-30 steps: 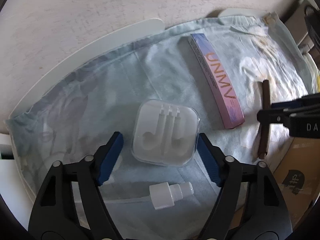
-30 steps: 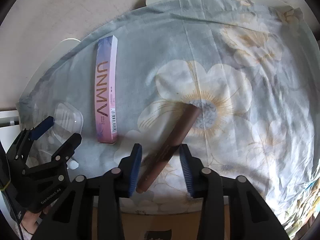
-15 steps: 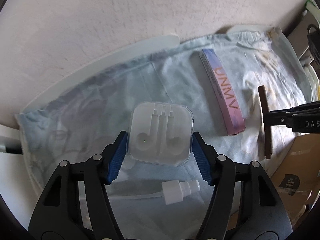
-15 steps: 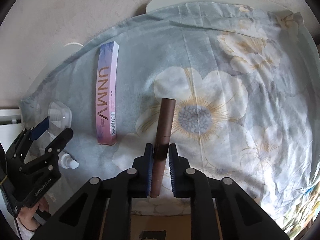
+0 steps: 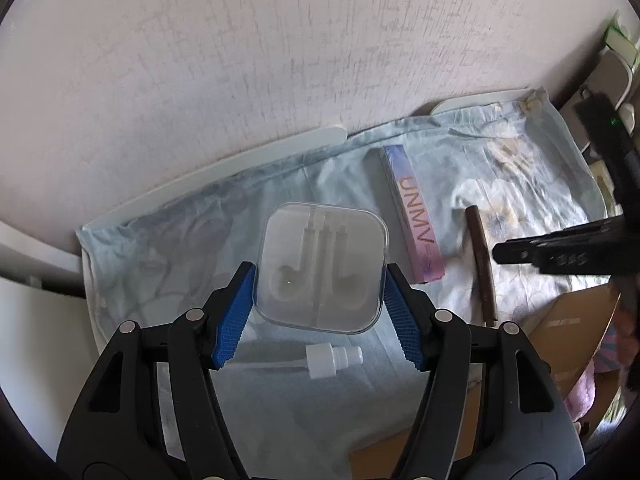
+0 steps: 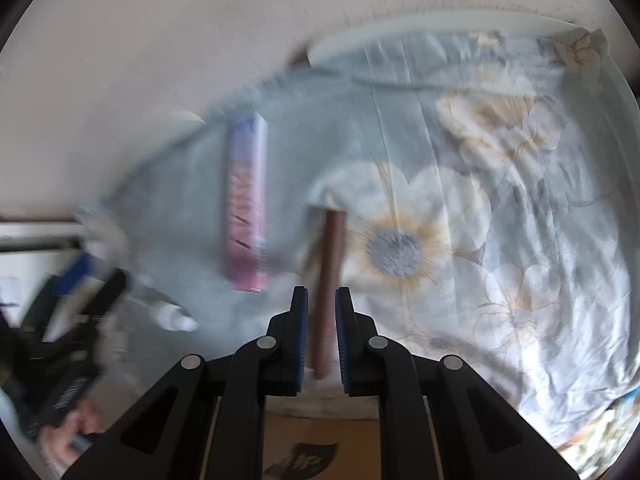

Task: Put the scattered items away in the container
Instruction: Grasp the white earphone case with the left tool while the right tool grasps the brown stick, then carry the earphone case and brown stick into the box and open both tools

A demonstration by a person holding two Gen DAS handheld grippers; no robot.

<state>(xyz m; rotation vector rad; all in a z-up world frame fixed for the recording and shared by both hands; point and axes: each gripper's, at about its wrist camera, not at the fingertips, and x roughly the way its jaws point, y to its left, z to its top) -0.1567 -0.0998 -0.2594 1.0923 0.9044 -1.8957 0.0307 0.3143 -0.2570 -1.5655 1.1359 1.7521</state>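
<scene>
My left gripper [image 5: 320,276] is shut on a clear square earphone case [image 5: 322,268] and holds it up off the floral cloth [image 5: 168,264]. My right gripper [image 6: 322,300] is shut on a slim brown tube [image 6: 330,280], which points away between the blue pads. The same tube [image 5: 482,264] shows in the left wrist view with the right gripper [image 5: 520,254] across it. A pink and purple UNMV box [image 5: 414,216] lies on the cloth between the two grippers. A white spray pump head [image 5: 334,358] lies under the left gripper.
A brown cardboard box [image 6: 320,448] sits just below the cloth's near edge, also at the lower right as the cardboard box [image 5: 560,344]. The cloth covers a white round table [image 5: 240,160] against a pale wall. A hand [image 6: 60,436] holds the left gripper.
The left gripper closed on the earphone case and lifted it off the cloth. The right gripper closed on the brown tube, which swung straight between its pads, then shifted with it.
</scene>
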